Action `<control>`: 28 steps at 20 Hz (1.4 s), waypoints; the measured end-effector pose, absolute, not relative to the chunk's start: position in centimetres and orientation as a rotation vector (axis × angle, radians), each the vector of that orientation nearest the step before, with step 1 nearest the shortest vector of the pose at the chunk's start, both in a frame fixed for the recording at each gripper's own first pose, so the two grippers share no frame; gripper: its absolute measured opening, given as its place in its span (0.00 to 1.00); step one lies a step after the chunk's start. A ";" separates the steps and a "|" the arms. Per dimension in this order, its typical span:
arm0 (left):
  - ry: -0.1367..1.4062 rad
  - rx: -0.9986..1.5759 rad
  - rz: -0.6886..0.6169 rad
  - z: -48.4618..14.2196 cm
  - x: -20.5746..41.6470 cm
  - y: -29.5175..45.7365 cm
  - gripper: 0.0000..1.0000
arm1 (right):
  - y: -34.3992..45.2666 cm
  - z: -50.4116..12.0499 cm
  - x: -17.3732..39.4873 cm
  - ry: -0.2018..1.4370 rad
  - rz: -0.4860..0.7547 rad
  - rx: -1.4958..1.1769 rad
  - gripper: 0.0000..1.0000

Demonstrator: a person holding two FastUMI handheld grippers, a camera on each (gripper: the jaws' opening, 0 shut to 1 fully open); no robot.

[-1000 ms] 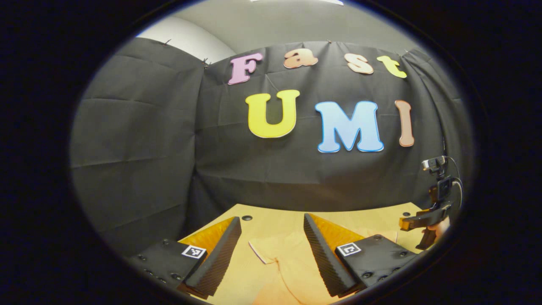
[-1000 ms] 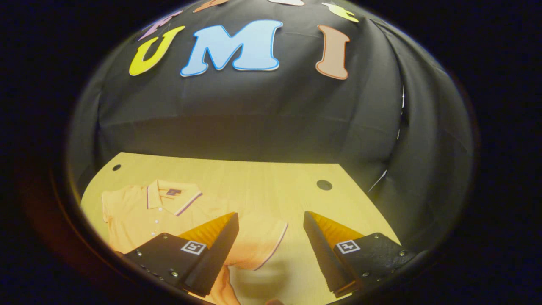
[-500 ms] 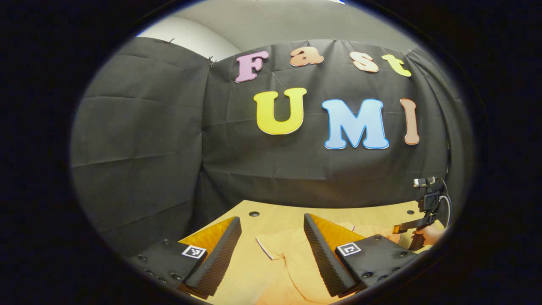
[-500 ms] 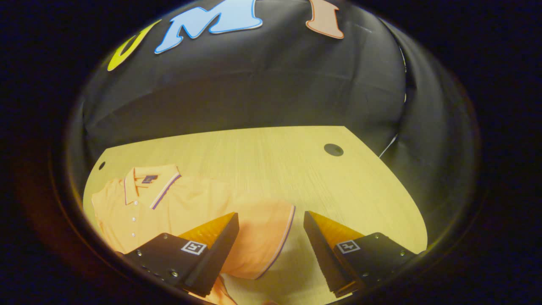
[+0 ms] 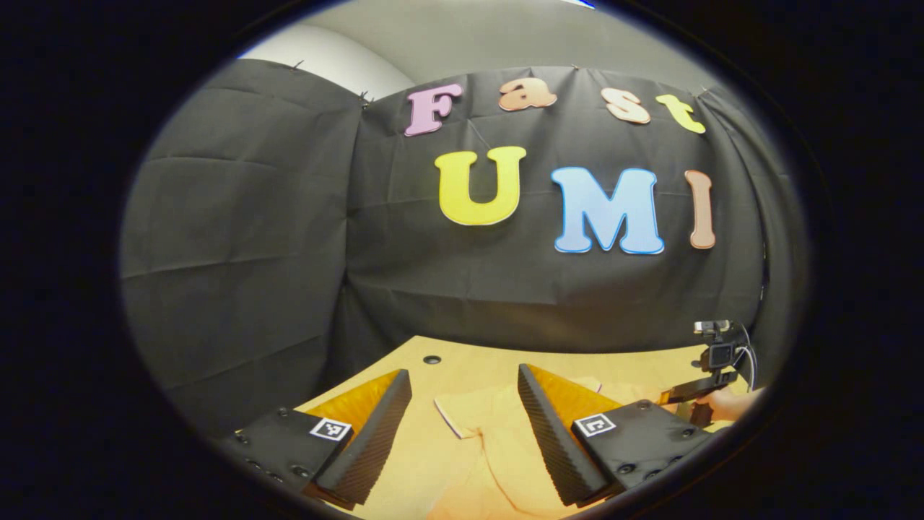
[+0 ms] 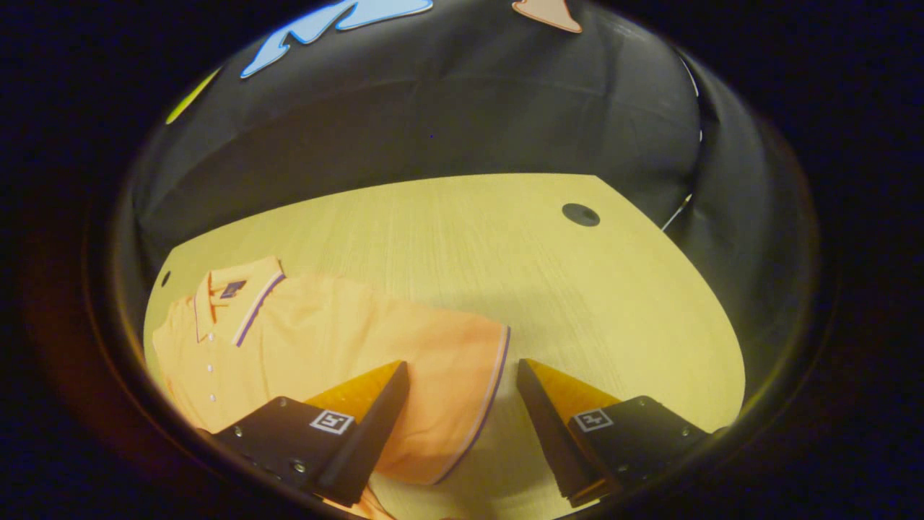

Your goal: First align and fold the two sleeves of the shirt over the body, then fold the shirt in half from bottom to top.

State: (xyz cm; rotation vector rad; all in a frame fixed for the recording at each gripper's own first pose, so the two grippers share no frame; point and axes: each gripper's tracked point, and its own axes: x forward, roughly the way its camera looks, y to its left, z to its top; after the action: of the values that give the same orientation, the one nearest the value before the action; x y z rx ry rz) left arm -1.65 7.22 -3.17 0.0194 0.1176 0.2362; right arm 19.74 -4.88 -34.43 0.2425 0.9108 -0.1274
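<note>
Seeing my right gripper (image 6: pixel 462 379) jaws wide, holding nothing, sleeve (image 6: pixel 451 375) cuff between them | left gripper (image 5: pixel 462 390) jaws wide, empty, over other sleeve (image 5: pixel 480 412) | shirt (image 6: pixel 289 339) flat on table (image 6: pixel 505 245), lower left of right gripper view
</note>
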 end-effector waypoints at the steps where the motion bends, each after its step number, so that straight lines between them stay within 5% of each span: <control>1: 0.120 0.016 0.234 -3.3 -1.5 7.1 0.96 | -4.8 -34.7 19.7 0.913 -0.123 0.239 0.90; 7: 0.117 0.013 0.239 -3.3 -1.3 7.1 0.96 | -4.2 -34.3 19.9 0.902 -0.086 0.247 0.36; 8: 0.118 0.011 0.242 -3.4 -1.4 7.2 0.96 | -4.0 -34.2 20.0 0.899 -0.078 0.251 0.21; 12: 0.120 0.010 0.254 -3.5 -1.6 7.5 0.96 | -4.3 -33.3 20.3 0.865 -0.088 0.160 0.00; 28: 0.118 0.001 0.260 -3.8 -1.5 7.4 0.97 | 5.9 -25.7 21.1 0.695 0.203 0.080 0.00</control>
State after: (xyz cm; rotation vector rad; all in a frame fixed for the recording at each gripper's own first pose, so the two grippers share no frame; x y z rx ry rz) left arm -1.47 7.44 -3.81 0.0010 0.1183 0.2601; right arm 21.14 5.91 -25.70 0.0799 0.6951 0.2030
